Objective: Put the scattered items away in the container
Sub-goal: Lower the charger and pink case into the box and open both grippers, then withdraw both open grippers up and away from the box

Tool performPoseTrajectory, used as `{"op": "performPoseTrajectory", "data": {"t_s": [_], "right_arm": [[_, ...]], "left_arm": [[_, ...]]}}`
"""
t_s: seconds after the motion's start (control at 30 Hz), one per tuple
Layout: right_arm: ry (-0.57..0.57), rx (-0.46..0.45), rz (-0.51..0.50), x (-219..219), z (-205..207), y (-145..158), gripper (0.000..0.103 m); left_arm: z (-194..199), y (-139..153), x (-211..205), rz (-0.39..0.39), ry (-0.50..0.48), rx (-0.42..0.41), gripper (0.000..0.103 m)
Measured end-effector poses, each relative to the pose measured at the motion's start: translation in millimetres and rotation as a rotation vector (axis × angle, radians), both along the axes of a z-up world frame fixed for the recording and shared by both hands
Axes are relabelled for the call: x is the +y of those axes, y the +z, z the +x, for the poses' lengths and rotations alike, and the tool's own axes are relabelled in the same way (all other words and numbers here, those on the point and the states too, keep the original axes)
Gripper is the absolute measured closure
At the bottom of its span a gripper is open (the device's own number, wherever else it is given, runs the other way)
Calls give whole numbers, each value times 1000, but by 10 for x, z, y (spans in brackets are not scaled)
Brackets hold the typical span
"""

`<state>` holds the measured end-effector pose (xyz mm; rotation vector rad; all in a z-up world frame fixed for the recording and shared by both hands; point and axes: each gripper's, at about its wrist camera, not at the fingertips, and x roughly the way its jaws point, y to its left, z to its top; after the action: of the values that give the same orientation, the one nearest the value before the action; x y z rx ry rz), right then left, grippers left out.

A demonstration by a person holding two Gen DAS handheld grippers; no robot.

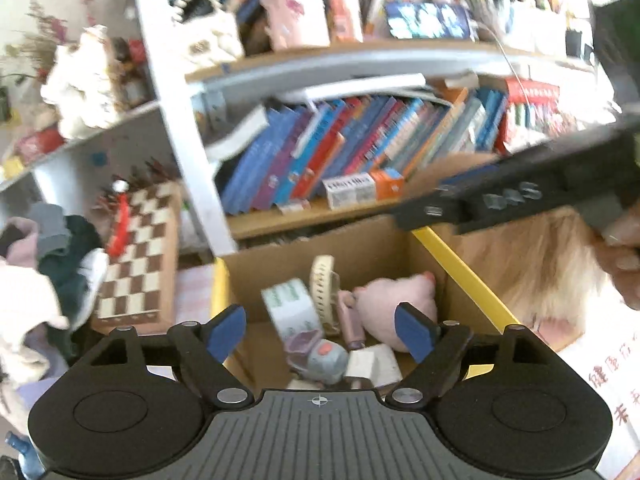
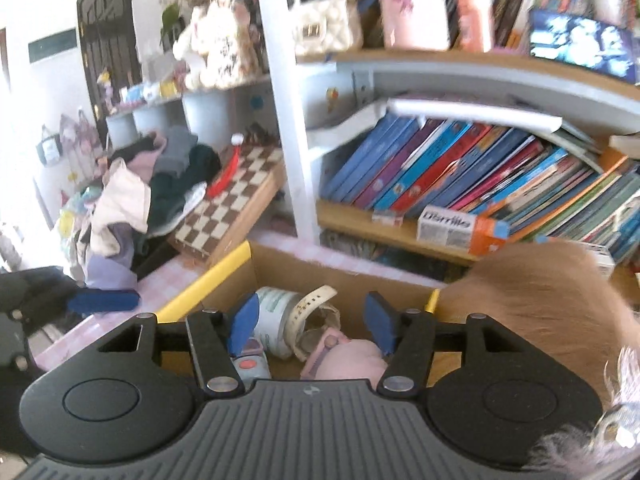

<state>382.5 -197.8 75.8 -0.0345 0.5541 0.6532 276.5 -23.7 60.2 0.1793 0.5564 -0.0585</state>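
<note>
A cardboard box (image 1: 460, 260) with yellow edges stands below both grippers. Inside lie a white-and-green tape roll (image 1: 290, 308), a cream strap (image 1: 324, 292), a pink plush (image 1: 394, 300), a grey-purple toy (image 1: 320, 356) and a white block (image 1: 374, 364). My left gripper (image 1: 322, 332) hangs open over the box with nothing between its blue pads. My right gripper (image 2: 313, 328) is also open and empty above the box (image 2: 208, 280), over the tape roll (image 2: 276, 316), the strap (image 2: 308, 308) and the plush (image 2: 356, 360). A hand holds that right gripper (image 1: 520, 196) at the upper right.
An orange furry item (image 2: 540, 300) lies against the box's right side. Behind the box is a bookshelf of leaning books (image 1: 360, 152). At the left, a chessboard (image 1: 140, 252) leans beside a pile of clothes (image 2: 132, 192). The box sits on a pink checked cloth (image 2: 160, 284).
</note>
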Motion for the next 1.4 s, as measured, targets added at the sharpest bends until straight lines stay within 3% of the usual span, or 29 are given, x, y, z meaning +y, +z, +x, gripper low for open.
{"op": "performPoseTrajectory", "data": {"t_s": [0.13, 0.27, 0.47, 0.67, 1.13, 1.23, 1.4], "right_arm": [[-51, -43, 25, -179, -270, 102, 40], [-111, -67, 23, -305, -613, 82, 39], [-165, -73, -13, -352, -1169, -35, 38], [-205, -81, -37, -315, -1757, -150, 37], [-297, -150, -145, -221, -3242, -606, 20], [-325, -150, -153, -235, -3427, -699, 18], [-355, -47, -127, -231, -3411, -789, 14]], "left_arm": [[-206, 157, 88, -69, 62, -75, 12], [-452, 211, 84, -137, 78, -122, 12], [-821, 122, 24, -157, 46, -107, 11], [-1336, 40, 90, -178, 74, -109, 11], [-2404, -285, -37, -138, 123, -91, 6], [-2572, -378, -93, -96, 129, -100, 4], [-2606, -434, -166, -6, 109, -69, 4]]}}
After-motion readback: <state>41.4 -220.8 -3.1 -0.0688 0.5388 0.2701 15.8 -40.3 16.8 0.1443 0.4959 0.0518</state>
